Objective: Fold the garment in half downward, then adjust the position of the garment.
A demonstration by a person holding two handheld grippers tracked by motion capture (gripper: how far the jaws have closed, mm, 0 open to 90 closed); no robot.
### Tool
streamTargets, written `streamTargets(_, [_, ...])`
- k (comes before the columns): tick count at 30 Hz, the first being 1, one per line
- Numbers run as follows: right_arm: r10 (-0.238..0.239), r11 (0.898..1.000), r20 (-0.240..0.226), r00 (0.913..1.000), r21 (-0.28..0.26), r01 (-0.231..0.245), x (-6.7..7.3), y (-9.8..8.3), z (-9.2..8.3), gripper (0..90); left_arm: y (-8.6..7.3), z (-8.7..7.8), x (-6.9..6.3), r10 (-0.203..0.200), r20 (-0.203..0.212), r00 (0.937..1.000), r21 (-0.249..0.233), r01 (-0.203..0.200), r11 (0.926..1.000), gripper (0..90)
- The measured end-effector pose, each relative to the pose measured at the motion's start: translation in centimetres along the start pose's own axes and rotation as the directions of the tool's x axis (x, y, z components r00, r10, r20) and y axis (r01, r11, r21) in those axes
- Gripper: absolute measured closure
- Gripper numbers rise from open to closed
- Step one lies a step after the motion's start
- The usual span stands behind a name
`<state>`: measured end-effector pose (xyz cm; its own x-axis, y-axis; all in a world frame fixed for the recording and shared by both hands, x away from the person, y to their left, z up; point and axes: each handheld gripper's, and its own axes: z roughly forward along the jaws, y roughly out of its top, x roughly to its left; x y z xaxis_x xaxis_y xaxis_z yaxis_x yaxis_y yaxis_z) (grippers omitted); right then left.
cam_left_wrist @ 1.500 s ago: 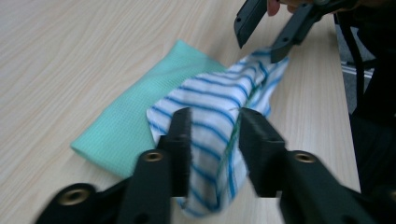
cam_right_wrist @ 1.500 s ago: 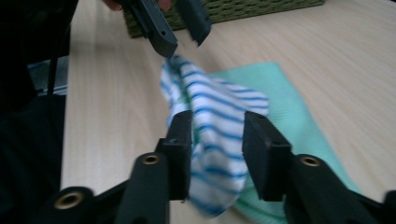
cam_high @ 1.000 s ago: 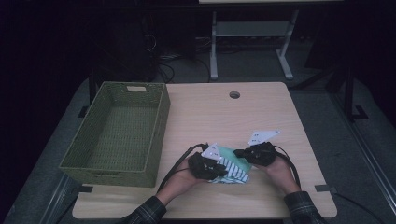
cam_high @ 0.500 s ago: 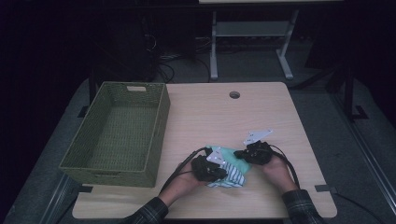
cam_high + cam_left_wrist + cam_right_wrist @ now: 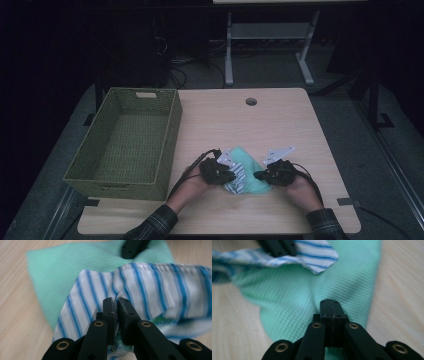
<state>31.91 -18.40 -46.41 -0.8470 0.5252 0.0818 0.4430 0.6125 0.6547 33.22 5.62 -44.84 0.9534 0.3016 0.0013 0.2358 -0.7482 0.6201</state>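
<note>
Lying near the table's front edge: one green cloth under a blue-striped cloth. Left hand-held gripper pinches the striped cloth; right hand-held gripper pinches the green. Wicker basket, left edge, holds nothing.

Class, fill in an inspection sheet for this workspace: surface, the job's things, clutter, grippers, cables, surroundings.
Surface: wooden table, pale, with a round hole near its far edge.
Job's things: green cloth lies near the table's front edge; blue-striped white cloth lies partly over it.
Clutter: green woven basket on the table's left, nothing seen inside.
Grippers: left gripper pinches the striped cloth; right gripper is shut on a fold of the green cloth.
Cables: a black cable trails from each gripper.
Surroundings: dark room, a metal stand and floor wires beyond the table.
</note>
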Motion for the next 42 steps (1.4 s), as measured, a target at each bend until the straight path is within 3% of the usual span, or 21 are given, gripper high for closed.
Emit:
streamTargets(4, [0.003,1.000,-0.025,0.9997,0.002,-0.003,0.7,-0.2,-0.1,90.0,0.2,0.1,0.6,-0.003,-0.028,0.9996,0.001,0.003,1.0000,83.4])
streamTargets(7, [-0.010,1.000,-0.049,0.9988,-0.002,0.010,1.3,-0.3,0.0,90.0,0.5,0.2,1.1,0.017,-0.052,0.9985,0.009,-0.017,0.9998,83.1])
streamTargets(12, [-0.031,1.000,-0.084,0.9960,-0.002,0.031,2.7,-0.2,0.2,90.0,0.8,0.5,1.7,0.013,-0.060,0.9981,-0.004,-0.014,0.9999,83.0])
streamTargets(15, [-0.052,0.999,-0.075,0.9958,-0.009,0.052,2.7,-0.2,0.2,90.0,0.8,0.4,1.6,0.007,-0.056,0.9984,-0.011,-0.007,0.9999,82.9])
streamTargets(22, [-0.035,0.997,-0.055,0.9979,-0.068,0.031,2.5,-0.3,-0.9,88.2,0.9,-1.0,1.8,-0.025,-0.031,0.9992,-0.063,0.023,0.9978,80.8])
streamTargets(27, [-0.006,0.993,-0.016,0.9999,-0.122,0.004,2.0,-0.8,-2.1,74.4,1.1,-2.1,1.8,-0.024,-0.029,0.9993,-0.081,0.021,0.9965,75.8])
streamTargets(30, [0.026,0.990,0.026,0.9993,-0.143,-0.022,1.5,-1.5,-2.9,62.2,1.2,-2.5,2.0,-0.039,-0.019,0.9991,-0.112,0.036,0.9931,68.9])
streamTargets(32, [0.047,0.987,0.057,0.9973,-0.159,-0.037,1.1,-2.1,-3.4,53.7,1.3,-2.7,2.2,-0.029,-0.008,0.9996,-0.105,0.028,0.9941,62.8])
streamTargets(36, [0.115,0.981,0.116,0.9866,-0.172,-0.094,0.0,-3.8,-4.5,40.4,1.7,-2.6,2.6,-0.004,0.022,0.9997,-0.077,0.006,0.9970,49.0])
streamTargets(42, [0.206,0.964,0.174,0.9630,-0.203,-0.170,-1.6,-6.4,-6.1,26.7,2.7,-2.0,2.6,0.020,0.064,0.9977,-0.079,-0.015,0.9968,32.6])
